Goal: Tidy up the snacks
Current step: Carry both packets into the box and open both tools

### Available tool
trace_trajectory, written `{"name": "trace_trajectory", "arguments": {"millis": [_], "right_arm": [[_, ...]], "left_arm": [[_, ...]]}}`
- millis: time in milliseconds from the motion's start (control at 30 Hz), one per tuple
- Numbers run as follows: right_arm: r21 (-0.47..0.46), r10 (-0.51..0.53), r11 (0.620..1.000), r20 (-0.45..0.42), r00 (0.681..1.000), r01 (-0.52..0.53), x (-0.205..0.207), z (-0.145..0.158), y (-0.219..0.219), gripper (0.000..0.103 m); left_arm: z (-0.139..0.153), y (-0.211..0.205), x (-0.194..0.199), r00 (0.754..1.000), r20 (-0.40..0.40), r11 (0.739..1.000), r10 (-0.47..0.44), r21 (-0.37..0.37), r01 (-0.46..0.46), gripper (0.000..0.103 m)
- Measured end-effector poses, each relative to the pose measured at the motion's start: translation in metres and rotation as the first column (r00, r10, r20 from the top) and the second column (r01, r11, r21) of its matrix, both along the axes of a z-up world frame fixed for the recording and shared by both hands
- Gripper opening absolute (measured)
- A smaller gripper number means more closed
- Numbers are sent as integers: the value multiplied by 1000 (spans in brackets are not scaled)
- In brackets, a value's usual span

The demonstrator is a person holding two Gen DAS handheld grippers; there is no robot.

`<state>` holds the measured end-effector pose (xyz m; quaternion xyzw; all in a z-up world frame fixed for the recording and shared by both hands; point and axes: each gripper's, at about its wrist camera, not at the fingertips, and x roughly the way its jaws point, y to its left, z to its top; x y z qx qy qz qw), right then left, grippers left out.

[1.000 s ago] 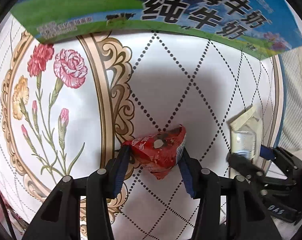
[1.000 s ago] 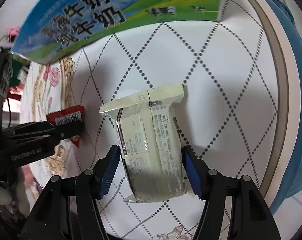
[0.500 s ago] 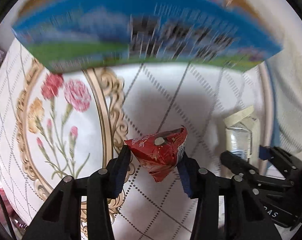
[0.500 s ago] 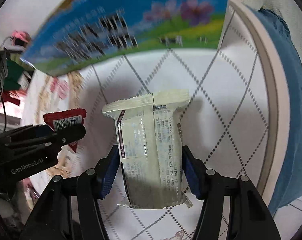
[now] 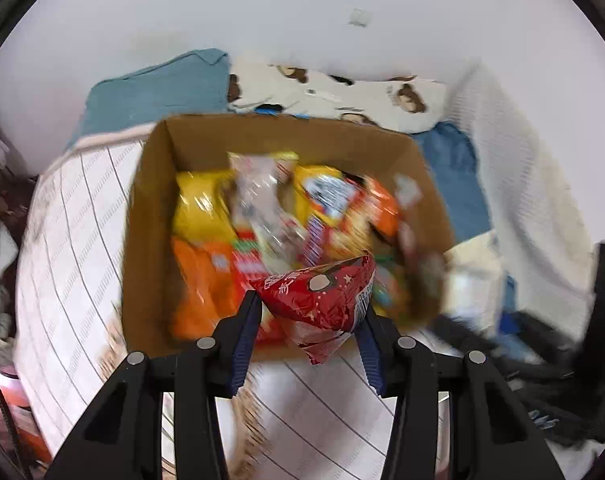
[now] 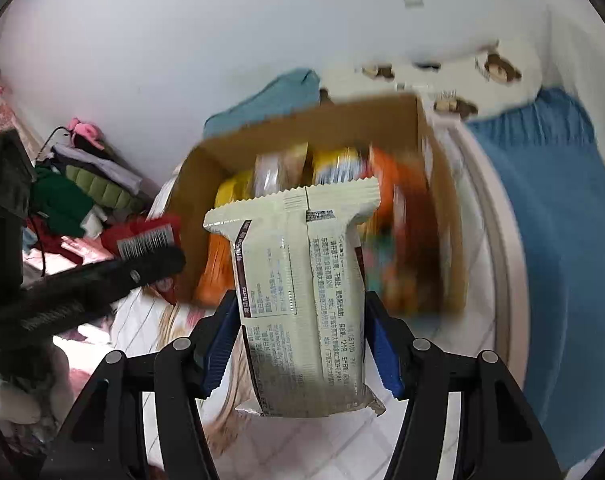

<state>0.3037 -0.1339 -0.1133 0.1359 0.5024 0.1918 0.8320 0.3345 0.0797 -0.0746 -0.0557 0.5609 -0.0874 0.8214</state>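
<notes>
A crinkled red snack packet [image 5: 322, 300] is pinched in the left gripper [image 5: 308, 338] above a cardboard box [image 5: 150, 216] of bright snacks. The right gripper [image 6: 302, 340] clamps a cream wrapper [image 6: 298, 300], printed back showing. Only the right view shows piled clothes [image 6: 82, 188]; blue bedding [image 6: 562, 220] lies beyond.

One cardboard box [image 5: 150, 200] holds a blurred heap of snack packets [image 5: 286, 216], too smeared to count. Two packets are outside it: one red packet [image 5: 322, 300] and one cream packet [image 6: 302, 300]. Two claws: left claw [image 5: 308, 344], right claw [image 6: 302, 344].
</notes>
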Motion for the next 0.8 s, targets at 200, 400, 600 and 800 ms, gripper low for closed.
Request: {"name": "trace_trajectory", "arguments": {"millis": [200, 400, 600, 800], "right_arm": [[-75, -4, 997, -29, 1000, 2, 96, -5, 24, 63], [-160, -7, 987, -85, 996, -7, 170, -30, 54, 64], [-183, -11, 983, -150, 989, -17, 192, -59, 66, 103], [-231, -43, 973, -140, 989, 10, 183, -65, 59, 103]], "left_arm": [[-34, 22, 74, 996, -66, 989, 65, 139, -55, 44], [-71, 35, 105, 987, -136, 983, 90, 173, -66, 44], [-83, 42, 109, 978, -182, 984, 105, 162, -76, 79], [-76, 34, 97, 983, -143, 980, 112, 180, -86, 98]]}}
